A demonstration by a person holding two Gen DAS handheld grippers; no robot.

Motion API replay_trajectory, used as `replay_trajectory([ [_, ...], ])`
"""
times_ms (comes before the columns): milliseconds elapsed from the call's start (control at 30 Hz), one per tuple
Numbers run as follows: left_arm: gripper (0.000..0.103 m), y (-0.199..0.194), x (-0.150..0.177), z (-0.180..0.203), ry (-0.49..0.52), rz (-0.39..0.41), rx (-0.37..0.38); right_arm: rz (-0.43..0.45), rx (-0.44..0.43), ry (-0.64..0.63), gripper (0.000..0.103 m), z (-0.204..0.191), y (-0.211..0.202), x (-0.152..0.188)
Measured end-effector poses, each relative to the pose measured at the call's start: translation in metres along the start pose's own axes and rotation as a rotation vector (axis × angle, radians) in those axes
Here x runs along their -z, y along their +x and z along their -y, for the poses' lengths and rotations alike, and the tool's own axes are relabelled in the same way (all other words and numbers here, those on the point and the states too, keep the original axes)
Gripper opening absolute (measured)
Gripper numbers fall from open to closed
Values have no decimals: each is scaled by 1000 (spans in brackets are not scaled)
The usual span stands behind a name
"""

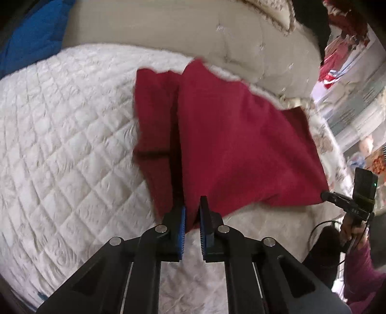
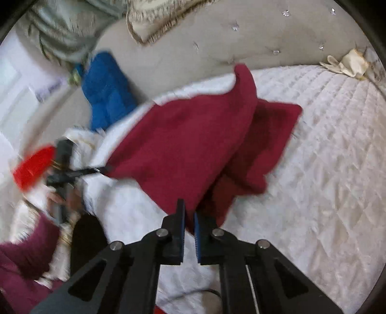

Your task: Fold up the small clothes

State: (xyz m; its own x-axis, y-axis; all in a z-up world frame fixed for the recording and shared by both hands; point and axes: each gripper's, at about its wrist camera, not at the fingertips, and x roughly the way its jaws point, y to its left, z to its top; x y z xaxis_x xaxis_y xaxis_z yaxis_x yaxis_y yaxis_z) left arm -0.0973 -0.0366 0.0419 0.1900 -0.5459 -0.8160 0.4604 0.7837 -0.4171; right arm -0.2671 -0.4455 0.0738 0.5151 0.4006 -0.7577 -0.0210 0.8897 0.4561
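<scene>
A dark red garment [image 1: 236, 140] lies partly lifted over the white quilted bed [image 1: 60, 145]. My left gripper [image 1: 191, 212] is shut on one near corner of it. My right gripper [image 2: 189, 215] is shut on the other near corner of the garment [image 2: 183, 145]. The cloth is stretched between both grippers and raised off the bed, with a folded part lying flat beneath. In the left wrist view the right gripper [image 1: 325, 196] shows at the far right edge of the cloth. In the right wrist view the left gripper [image 2: 102, 170] shows at the cloth's left edge.
A beige tufted headboard [image 1: 193, 41] runs behind the bed. A blue item [image 2: 106, 94] lies at the bed's far left. A fringed cushion [image 2: 164, 17] leans on the headboard. A pale cloth [image 2: 347, 64] sits at the far right corner.
</scene>
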Motion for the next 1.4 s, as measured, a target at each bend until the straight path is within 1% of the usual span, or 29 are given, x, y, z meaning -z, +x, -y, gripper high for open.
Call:
replay_trajectory([
  [33, 0, 5, 1, -4, -12, -12, -4, -39, 11, 22, 6, 7, 9, 5],
  [67, 0, 7, 2, -9, -39, -15, 1, -52, 12, 31, 6, 9, 13, 7],
  [133, 0, 3, -1, -13, -68, 4, 21, -47, 7, 3, 10, 2, 8, 4],
  [167, 0, -2, -4, -11, -66, 14, 25, -34, 2, -3, 15, -1, 2, 1],
  [200, 0, -7, -7, -10, -56, 24, 15, -9, -5, -7, 26, -4, -7, -5],
  [233, 0, -13, -12, -9, -41, 38, -4, 23, 9, -11, 35, -5, -16, -11],
  [267, 0, -18, -18, -7, -28, 55, -26, 60, 34, -17, 52, -5, -23, -17],
  [300, 5, -22, -25, -5, -22, 74, -42, 96, 63, -24, 59, -6, -29, -24],
  [333, 13, -23, -30, -5, -20, 85, -45, 132, 99, -26, 59, -5, -32, -36],
  [433, 17, -24, -55, -1, -37, 132, -40, 176, 141, 41, 61, 6, -22, -69],
  [500, 18, -12, -74, 2, -56, 149, -60, 170, 180, 101, 69, 21, 3, -95],
  [567, 18, 10, -94, -1, -83, 116, -80, 153, 232, 110, 69, 32, 25, -114],
  [600, 18, 24, -103, -4, -97, 83, -90, 149, 232, 112, 65, 37, 34, -121],
  [633, 18, 37, -111, -4, -109, 58, -98, 135, 215, 119, 59, 43, 46, -131],
  [667, 14, 45, -114, -9, -118, 39, -100, 123, 205, 122, 30, 46, 51, -137],
  [700, 8, 49, -115, -9, -123, 32, -96, 124, 202, 118, 7, 45, 55, -141],
  [733, 0, 53, -119, -11, -132, 27, -74, 168, 199, 105, 7, 43, 53, -144],
  [800, 0, 45, -122, -9, -117, 75, -75, 238, 178, 85, 7, 41, 43, -145],
  [867, 0, 34, -120, -5, -77, 143, -113, 270, 191, 84, 7, 45, 39, -145],
  [900, 0, 31, -119, -5, -72, 169, -133, 257, 222, 96, 7, 53, 45, -145],
  [967, 0, 39, -121, -10, -98, 164, -159, 196, 262, 124, 9, 67, 64, -144],
  [1033, 0, 53, -121, -16, -122, 132, -172, 134, 303, 160, 19, 79, 77, -140],
  [1067, 0, 54, -120, -15, -125, 130, -172, 146, 303, 179, 29, 79, 72, -138],
  [1133, 0, 51, -119, -12, -129, 132, -164, 203, 274, 198, 33, 74, 53, -133],
  [1200, 0, 41, -116, -11, -136, 134, -164, 242, 261, 164, 40, 57, 34, -128],
  [1233, 7, 33, -113, -9, -141, 140, -160, 250, 248, 128, 41, 45, 25, -126],
  [1267, 12, 27, -109, -7, -146, 149, -154, 243, 232, 98, 41, 35, 21, -124],
  [1333, 14, 14, -97, 1, -129, 156, -152, 205, 176, 41, 41, 14, 18, -118],
  [1400, 14, 9, -85, 9, -102, 153, -174, 177, 122, 11, 41, -2, 21, -108],
])
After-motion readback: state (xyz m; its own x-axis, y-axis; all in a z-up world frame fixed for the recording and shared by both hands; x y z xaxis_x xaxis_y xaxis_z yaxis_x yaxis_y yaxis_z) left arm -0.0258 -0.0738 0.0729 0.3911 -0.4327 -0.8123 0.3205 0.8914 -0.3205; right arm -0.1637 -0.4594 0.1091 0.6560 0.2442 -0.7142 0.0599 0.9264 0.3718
